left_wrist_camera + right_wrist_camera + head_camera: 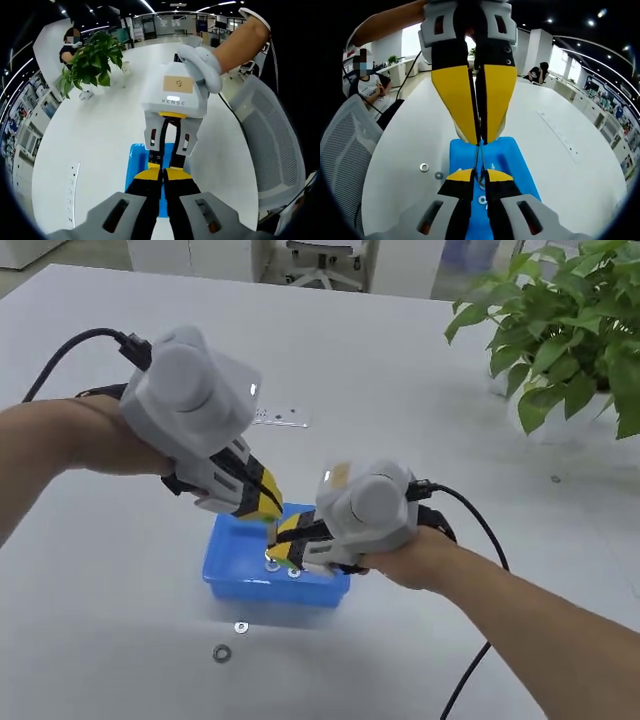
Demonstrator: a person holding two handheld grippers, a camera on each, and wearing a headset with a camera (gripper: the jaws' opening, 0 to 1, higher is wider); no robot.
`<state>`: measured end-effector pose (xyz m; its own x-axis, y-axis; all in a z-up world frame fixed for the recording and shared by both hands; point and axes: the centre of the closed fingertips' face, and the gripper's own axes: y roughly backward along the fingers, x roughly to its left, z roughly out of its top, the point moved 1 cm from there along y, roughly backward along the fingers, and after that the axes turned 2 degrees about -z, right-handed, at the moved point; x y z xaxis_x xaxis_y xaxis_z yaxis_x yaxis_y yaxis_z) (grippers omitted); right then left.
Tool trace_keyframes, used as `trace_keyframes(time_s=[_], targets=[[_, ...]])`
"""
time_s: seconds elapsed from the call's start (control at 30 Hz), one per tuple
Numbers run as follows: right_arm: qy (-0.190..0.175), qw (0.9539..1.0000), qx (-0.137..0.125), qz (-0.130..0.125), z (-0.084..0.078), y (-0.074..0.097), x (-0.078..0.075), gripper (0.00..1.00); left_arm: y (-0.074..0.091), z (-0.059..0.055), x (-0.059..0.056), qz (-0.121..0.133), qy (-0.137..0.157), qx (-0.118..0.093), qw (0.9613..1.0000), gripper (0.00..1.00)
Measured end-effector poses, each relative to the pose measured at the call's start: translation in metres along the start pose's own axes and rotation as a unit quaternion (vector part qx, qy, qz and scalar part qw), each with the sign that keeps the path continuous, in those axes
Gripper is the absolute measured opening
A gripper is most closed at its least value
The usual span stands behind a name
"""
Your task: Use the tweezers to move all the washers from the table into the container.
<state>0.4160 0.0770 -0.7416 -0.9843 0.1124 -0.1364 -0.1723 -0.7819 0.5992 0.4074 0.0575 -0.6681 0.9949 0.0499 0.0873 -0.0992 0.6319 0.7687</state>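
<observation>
While both grippers are meeting above the blue container (260, 590), the head view is showing the left gripper (268, 510) coming in from the container's far-left side and the right gripper (283, 540) from its right side, yellow tips nearly touching. Two loose washers (241, 627) are lying on the table (400, 390) just in front of the container, two stored washers (272, 565) are resting inside it, and a potted plant (570, 330) is standing well beyond it.

In the left gripper view, the left gripper (161, 172) is holding its jaws together, facing the right gripper (165, 161) over the container (135, 160).

In the right gripper view, the tweezers (479, 157) are running down toward the container (515, 165): the left gripper (479, 141) is clamping their upper part, and the right gripper (479, 175) is squeezing their legs, jaws closed on them.
</observation>
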Motion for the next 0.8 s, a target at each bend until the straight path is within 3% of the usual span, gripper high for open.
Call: trace_keyframes(time_s=[0.3,0.8], targets=[[-0.005,0.9999,0.011,-0.004,-0.016,-0.004,-0.006,0.1,-0.015,-0.004,0.007,0.007,0.005,0.0,1.0,0.05],[-0.013,0.9997,0.019,-0.003,-0.033,-0.006,-0.007,0.1,-0.031,-0.006,0.007,0.003,0.004,0.007,1.0,0.05]])
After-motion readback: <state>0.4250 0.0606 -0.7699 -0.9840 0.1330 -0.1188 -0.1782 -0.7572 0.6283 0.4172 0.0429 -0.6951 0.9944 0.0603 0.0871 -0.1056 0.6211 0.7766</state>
